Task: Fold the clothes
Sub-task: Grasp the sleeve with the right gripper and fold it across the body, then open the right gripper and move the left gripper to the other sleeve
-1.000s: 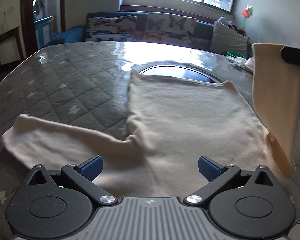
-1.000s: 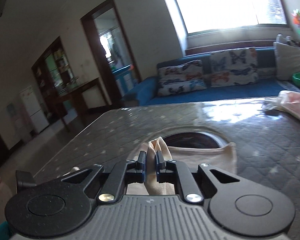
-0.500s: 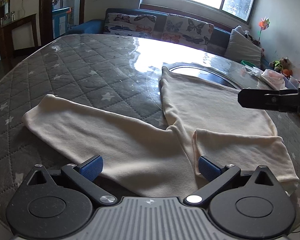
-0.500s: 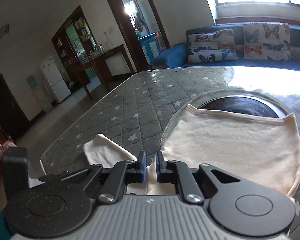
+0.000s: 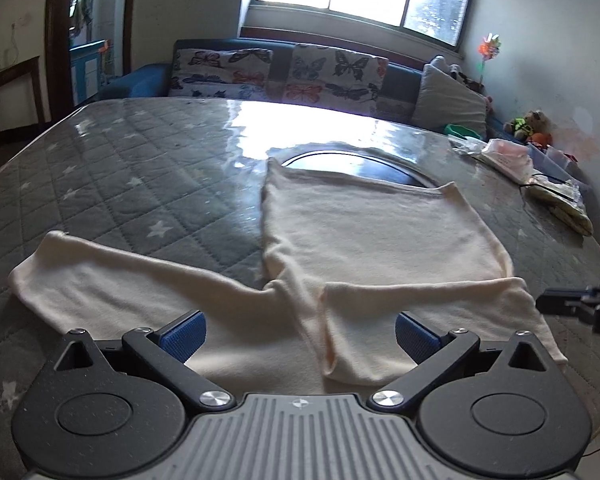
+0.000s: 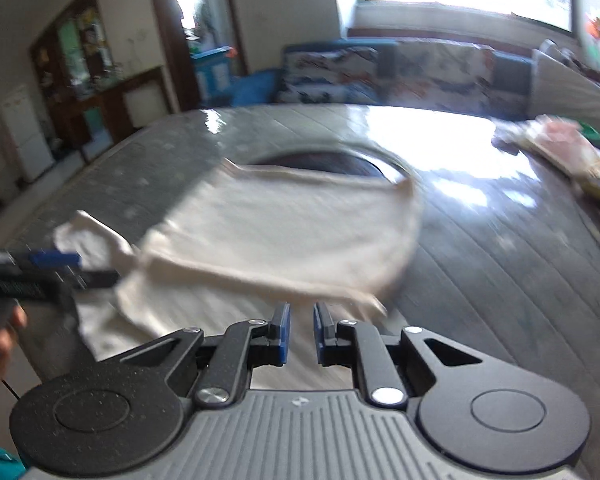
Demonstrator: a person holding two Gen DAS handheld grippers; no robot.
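1 cream knit top point(image 5: 364, 240) lies flat on the grey quilted, star-printed table cover point(image 5: 120, 184). Its soft, matte fabric spreads across the near middle of the table. 1 long sleeve point(image 5: 112, 280) stretches out to the left, ending in a rounded cuff; the other sleeve point(image 5: 428, 320) is folded across the body near the front edge, making a straight band. The left gripper point(image 5: 298, 338) hovers just above the near edge of the garment, its 2 blue ribbed pads point(image 5: 182, 336) spread wide with nothing between them. To the right, the right gripper point(image 6: 300, 334) sits over the folded sleeve, its 2 pads drawn near each other with a narrow gap and no cloth clamped; that view is motion-blurred. Beyond, 2 butterfly-print cushions point(image 5: 276, 76) rest on a blue sofa.
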